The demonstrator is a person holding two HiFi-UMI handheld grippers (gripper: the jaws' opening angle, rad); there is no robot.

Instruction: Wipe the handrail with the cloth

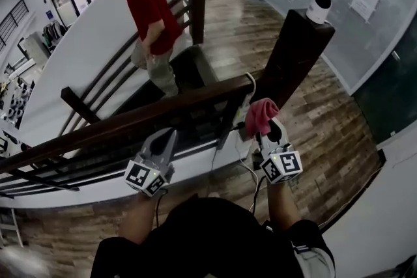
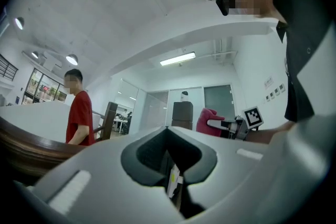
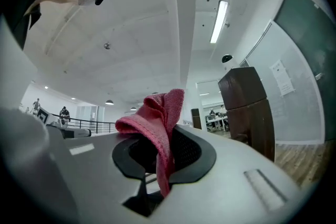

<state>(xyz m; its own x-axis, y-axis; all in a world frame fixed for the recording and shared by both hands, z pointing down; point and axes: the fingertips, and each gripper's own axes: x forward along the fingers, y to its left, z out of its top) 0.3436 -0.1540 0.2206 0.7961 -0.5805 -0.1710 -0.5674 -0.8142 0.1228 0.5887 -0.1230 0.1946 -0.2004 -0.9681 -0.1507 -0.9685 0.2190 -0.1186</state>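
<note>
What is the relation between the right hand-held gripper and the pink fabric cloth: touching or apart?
Touching. The right gripper view shows the right hand-held gripper with jaws closed on the pink fabric cloth, pinched between them.

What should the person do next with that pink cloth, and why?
Probably ease the right gripper forward to lay the pink cloth on the handrail beside the dark post. That gripper is shut on the cloth, which looks just short of the rail, so wiping cannot start yet. The left gripper is shut and empty.
</note>
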